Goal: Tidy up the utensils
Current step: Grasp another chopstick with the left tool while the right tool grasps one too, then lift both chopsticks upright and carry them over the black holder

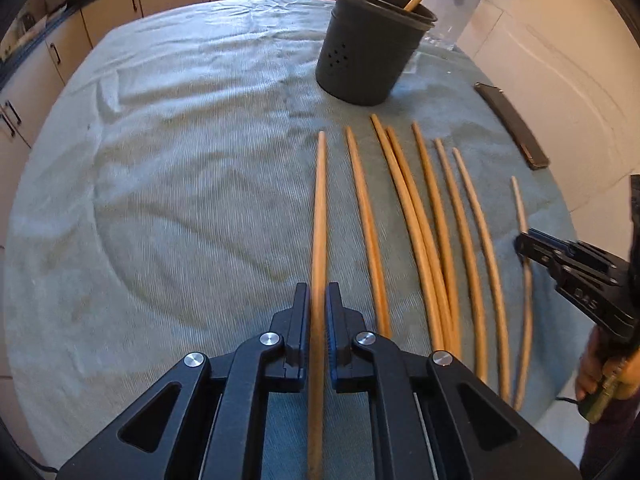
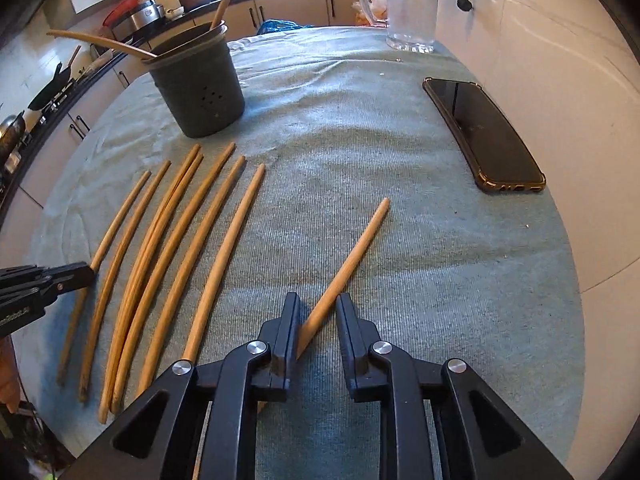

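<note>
Several wooden chopsticks [image 1: 432, 216] lie side by side on a grey-green cloth [image 1: 180, 184]. My left gripper [image 1: 318, 300] is shut on the leftmost chopstick [image 1: 320, 208], near its lower part. A dark utensil holder [image 1: 370, 40] stands beyond, with two sticks in it. In the right wrist view my right gripper [image 2: 318, 308] is open around a lone chopstick [image 2: 352, 256] lying apart at the right of the row [image 2: 168, 248]; the stick touches the left finger. The holder [image 2: 200, 88] is at far left there.
A black phone [image 2: 480, 132] lies at the cloth's right edge. A clear glass jug [image 2: 412, 8] stands at the back. A white tiled wall runs along the right. Kitchen cabinets and pans are behind and to the left.
</note>
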Tool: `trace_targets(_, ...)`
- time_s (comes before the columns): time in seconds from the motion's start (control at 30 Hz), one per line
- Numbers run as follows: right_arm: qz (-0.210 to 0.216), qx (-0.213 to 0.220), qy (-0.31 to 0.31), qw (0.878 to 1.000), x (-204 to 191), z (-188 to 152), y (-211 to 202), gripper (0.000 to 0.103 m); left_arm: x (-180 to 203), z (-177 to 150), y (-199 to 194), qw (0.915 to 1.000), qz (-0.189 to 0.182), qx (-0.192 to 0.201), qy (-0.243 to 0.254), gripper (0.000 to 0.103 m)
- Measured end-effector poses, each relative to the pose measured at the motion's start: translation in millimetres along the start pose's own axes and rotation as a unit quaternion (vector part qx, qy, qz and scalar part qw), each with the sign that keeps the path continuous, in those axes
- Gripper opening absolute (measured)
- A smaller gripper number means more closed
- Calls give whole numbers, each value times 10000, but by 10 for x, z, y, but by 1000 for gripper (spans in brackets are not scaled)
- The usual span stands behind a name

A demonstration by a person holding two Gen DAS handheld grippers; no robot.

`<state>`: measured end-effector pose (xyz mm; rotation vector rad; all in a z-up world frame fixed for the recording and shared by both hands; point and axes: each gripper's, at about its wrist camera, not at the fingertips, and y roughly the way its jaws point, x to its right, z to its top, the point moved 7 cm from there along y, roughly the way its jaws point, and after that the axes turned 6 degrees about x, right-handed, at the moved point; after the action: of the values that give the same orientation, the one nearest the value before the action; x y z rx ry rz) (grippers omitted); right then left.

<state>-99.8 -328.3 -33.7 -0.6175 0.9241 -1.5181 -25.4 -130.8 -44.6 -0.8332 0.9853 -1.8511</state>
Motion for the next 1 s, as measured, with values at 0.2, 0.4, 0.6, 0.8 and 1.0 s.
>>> trace_targets(0.2,7,-201,94,9998,35,126,85,22,10,318,180,9999,109,-106,-14,7)
trace_targets(0.4,-116,-361,172,9991,97,302,198,22,44,518,297,9995,232,-106,183,7)
trace_targets(0.6,-285,-373,123,9988,54,455,301,24,69,648,389,9997,155,21,209,8)
trace_targets(0.8,-457,-160,20,9988,13,525,335,12,40,658,377,9993,11,271,259,6)
trace_targets(1.0,-204,191,170,9995,-17,627,177,7,28,648,69,9968,95,701,359,6)
